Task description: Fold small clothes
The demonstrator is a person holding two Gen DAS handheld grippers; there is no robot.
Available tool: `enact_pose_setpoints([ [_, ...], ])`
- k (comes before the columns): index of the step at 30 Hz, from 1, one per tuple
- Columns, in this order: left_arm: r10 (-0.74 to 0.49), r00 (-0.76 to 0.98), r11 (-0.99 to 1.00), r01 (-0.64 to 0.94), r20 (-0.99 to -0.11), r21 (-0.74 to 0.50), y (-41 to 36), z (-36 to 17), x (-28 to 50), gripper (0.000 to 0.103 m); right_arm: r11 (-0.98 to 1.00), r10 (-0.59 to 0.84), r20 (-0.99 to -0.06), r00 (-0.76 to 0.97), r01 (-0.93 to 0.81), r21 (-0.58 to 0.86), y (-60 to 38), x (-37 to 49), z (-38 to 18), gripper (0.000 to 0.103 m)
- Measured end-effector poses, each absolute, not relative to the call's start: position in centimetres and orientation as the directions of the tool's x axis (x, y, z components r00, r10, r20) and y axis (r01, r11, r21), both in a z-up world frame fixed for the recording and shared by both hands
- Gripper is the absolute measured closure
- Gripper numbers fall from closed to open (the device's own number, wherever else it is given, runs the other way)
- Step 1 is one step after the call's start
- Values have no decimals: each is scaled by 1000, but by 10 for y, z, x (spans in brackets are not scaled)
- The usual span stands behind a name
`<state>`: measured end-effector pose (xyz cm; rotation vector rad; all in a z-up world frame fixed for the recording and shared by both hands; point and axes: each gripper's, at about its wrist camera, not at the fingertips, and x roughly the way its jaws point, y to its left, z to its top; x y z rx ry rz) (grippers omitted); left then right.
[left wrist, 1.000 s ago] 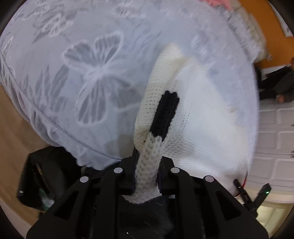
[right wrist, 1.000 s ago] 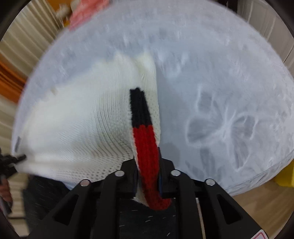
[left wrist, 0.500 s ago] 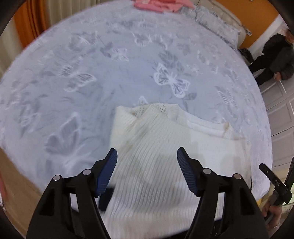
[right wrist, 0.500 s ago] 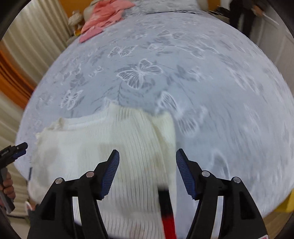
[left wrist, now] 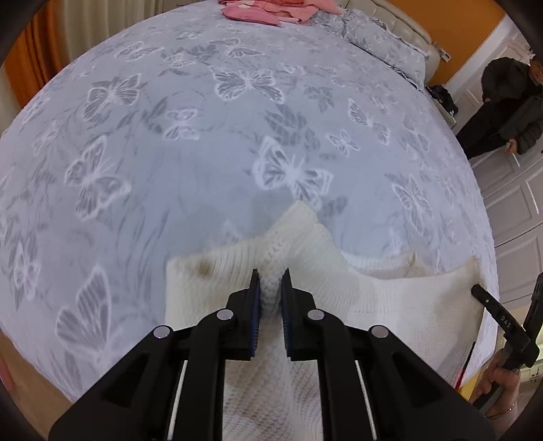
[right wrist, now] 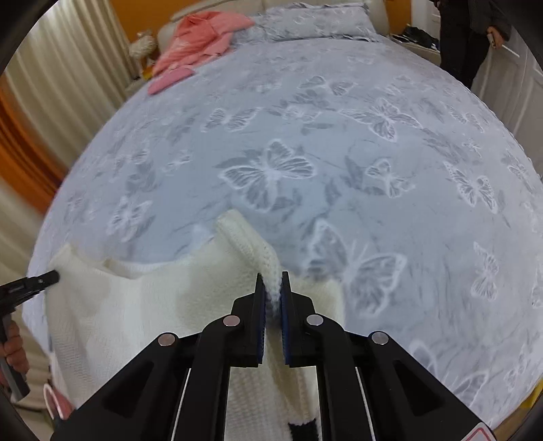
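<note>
On the near edge of the bed the white knit sweater lies, left claw closing on one raised fold, right claw pinching another; next both must carry these folds over evenly.

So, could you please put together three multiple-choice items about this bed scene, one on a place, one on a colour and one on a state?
1. Where do the pink clothes lie?
A. at the bed's far end
B. under the sweater
C. on the floor

2. What colour is the knit sweater being folded?
A. navy
B. cream
C. green

3. What is the left tool doing?
A. hanging free above the bedspread
B. pinching a fold of sweater
C. holding a pillow

Answers: 1 A, they sit far off near the pillow; 2 B, its knit is off-white; 3 B, knit bunches between the closing jaws.
</note>
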<state>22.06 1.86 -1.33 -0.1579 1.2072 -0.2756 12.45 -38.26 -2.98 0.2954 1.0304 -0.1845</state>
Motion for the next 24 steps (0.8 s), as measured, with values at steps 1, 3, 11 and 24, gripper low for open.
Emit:
enact_pose_setpoints([
  [1,-268,322,963,121,-908,-242,16,-20,226,90,947,-17,-879,476,290,139,-385,132,-40,92],
  [3,-148,261,987,105,-954,-124,6,-50,237,88,951,-31,-947,321,302,71,-387,148,-81,92],
  [11,-215,340,972,-12,-916,-233,70,-12,175,54,948,-78,-829,553,299,110,-352,62,-6,54],
  [24,-433,179,836,-288,-883,-468,121,-85,94,37,943,27,-888,458,284,175,-297,-6,-31,52],
])
